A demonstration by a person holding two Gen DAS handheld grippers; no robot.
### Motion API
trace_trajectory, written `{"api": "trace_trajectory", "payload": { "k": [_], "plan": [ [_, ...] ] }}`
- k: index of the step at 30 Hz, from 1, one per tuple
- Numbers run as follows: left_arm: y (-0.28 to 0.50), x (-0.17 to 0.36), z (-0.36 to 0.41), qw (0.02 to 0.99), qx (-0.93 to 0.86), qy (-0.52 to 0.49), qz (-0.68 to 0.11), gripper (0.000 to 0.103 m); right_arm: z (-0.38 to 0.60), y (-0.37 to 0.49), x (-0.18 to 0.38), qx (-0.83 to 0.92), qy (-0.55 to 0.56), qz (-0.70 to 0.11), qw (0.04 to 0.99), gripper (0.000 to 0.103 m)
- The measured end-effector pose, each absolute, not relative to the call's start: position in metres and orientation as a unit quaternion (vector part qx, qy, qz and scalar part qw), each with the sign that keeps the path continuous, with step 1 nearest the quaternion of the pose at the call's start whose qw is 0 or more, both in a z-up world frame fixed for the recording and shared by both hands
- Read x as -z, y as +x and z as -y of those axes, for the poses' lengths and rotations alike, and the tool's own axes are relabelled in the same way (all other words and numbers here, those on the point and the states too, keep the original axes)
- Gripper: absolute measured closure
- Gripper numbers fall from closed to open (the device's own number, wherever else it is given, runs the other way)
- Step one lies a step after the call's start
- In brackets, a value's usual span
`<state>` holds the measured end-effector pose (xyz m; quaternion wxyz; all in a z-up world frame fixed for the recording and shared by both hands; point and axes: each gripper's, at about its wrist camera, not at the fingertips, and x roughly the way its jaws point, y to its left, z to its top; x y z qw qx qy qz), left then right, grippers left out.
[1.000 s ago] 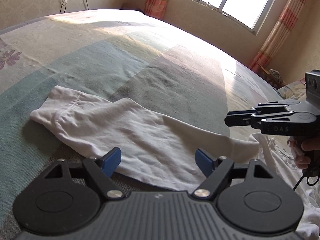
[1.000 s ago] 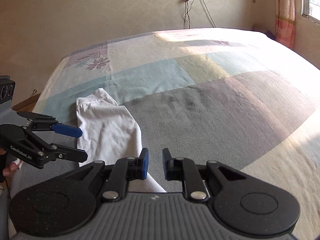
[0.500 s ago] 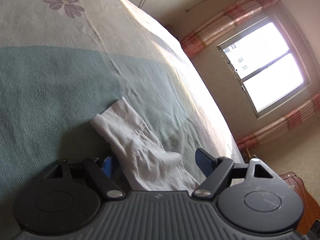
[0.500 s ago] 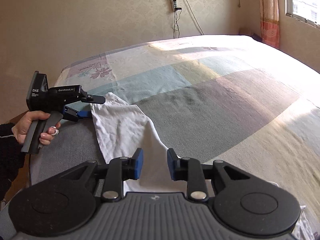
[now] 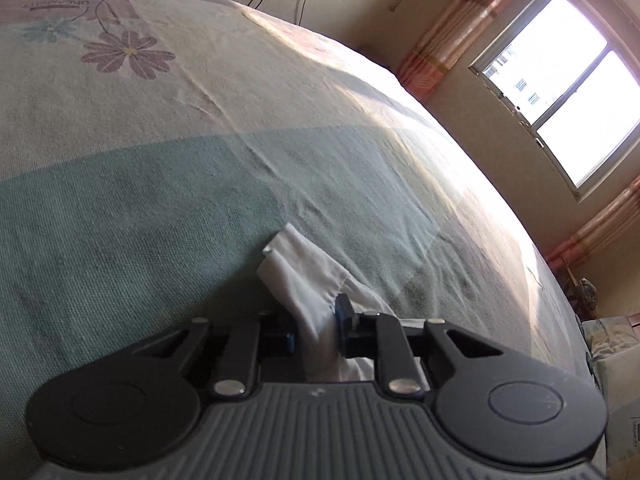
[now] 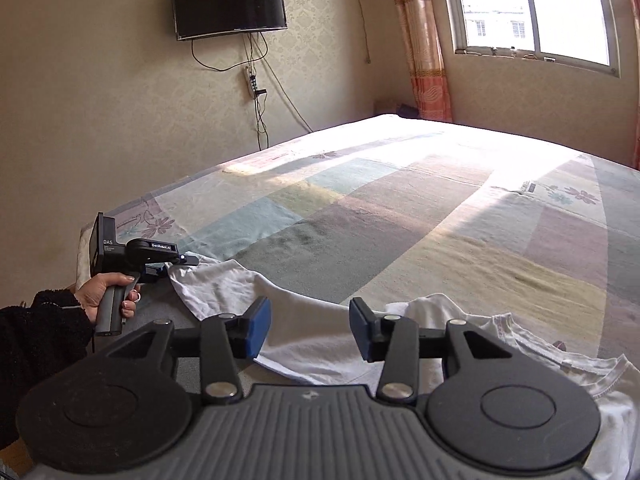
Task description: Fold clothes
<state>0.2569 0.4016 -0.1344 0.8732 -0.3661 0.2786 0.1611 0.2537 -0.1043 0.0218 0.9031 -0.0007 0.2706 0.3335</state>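
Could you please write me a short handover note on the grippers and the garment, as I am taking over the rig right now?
Left gripper: jaws have just been closing and are now shut on the sleeve cuff of the white long-sleeved shirt.
Right gripper: jaws have just been opening; nothing is pinched, and it hangs over the shirt.
The shirt lies rumpled along the near edge of the patchwork bed sheet, its sleeve stretched towards the left gripper.
Done: the cuff is gripped.
Left: probably fold the sleeve across the body, then fold the body; no fold shows yet.
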Motion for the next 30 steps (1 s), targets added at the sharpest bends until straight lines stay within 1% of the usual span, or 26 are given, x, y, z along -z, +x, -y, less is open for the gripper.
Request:
{"api": "trace_trajectory", "payload": {
  "k": [1,4,6,9,12,13,15,17,20,23,24,25,26,27,28,30],
  "plan": [
    [0.258,0.133,-0.4,0.873,-0.169,-0.362,-0.282,0.089,0.109,0.25,-0.02,-0.327,0.014,-0.271,0.905,0.054],
    [0.255,0.119,-0.391,0.881,-0.186,-0.329,-0.284,0.09,0.121,0.241,-0.018,-0.307,0.044,-0.278,0.909,0.054],
    [0.241,0.107,-0.389,0.889,-0.188,-0.321,-0.268,0.09,0.126,0.236,-0.019,-0.295,0.038,-0.279,0.913,0.053],
    [0.221,0.092,-0.385,0.899,-0.192,-0.307,-0.245,0.09,0.131,0.229,-0.022,-0.284,0.018,-0.27,0.92,0.048],
    [0.203,0.086,-0.386,0.903,-0.191,-0.298,-0.242,0.09,0.133,0.233,-0.021,-0.282,0.018,-0.273,0.92,0.048],
    [0.201,0.089,-0.388,0.901,-0.194,-0.295,-0.253,0.09,0.132,0.236,-0.02,-0.282,0.016,-0.277,0.918,0.047],
    [0.196,0.096,-0.392,0.894,-0.2,-0.291,-0.275,0.082,0.13,0.243,-0.017,-0.283,0.013,-0.286,0.916,0.047],
    [0.187,0.097,-0.399,0.887,-0.228,-0.291,-0.277,0.074,0.127,0.251,-0.015,-0.283,0.008,-0.294,0.913,0.047],
    [0.172,0.098,-0.411,0.875,-0.271,-0.292,-0.276,0.072,0.114,0.269,-0.014,-0.286,-0.031,-0.303,0.909,0.047],
    [0.166,0.082,-0.415,0.877,-0.302,-0.259,-0.27,0.067,0.096,0.294,-0.012,-0.296,-0.062,-0.313,0.9,0.047],
    [0.169,0.077,-0.41,0.885,-0.282,-0.256,-0.269,0.065,0.09,0.304,-0.011,-0.3,-0.072,-0.318,0.897,0.049],
    [0.172,0.073,-0.403,0.892,-0.26,-0.253,-0.268,0.057,0.083,0.317,-0.008,-0.303,-0.078,-0.328,0.891,0.057],
    [0.175,0.068,-0.397,0.9,-0.238,-0.25,-0.268,0.048,0.076,0.33,-0.004,-0.307,-0.079,-0.339,0.886,0.064],
    [0.185,0.066,-0.385,0.908,-0.201,-0.246,-0.273,0.044,0.068,0.344,0.001,-0.31,-0.081,-0.35,0.88,0.08],
    [0.195,0.064,-0.371,0.915,-0.162,-0.242,-0.279,0.043,0.055,0.361,0.008,-0.311,-0.083,-0.362,0.875,0.089],
    [0.214,0.066,-0.341,0.922,-0.103,-0.227,-0.297,0.043,0.034,0.39,0.022,-0.31,-0.091,-0.379,0.867,0.091]
  ]
}}
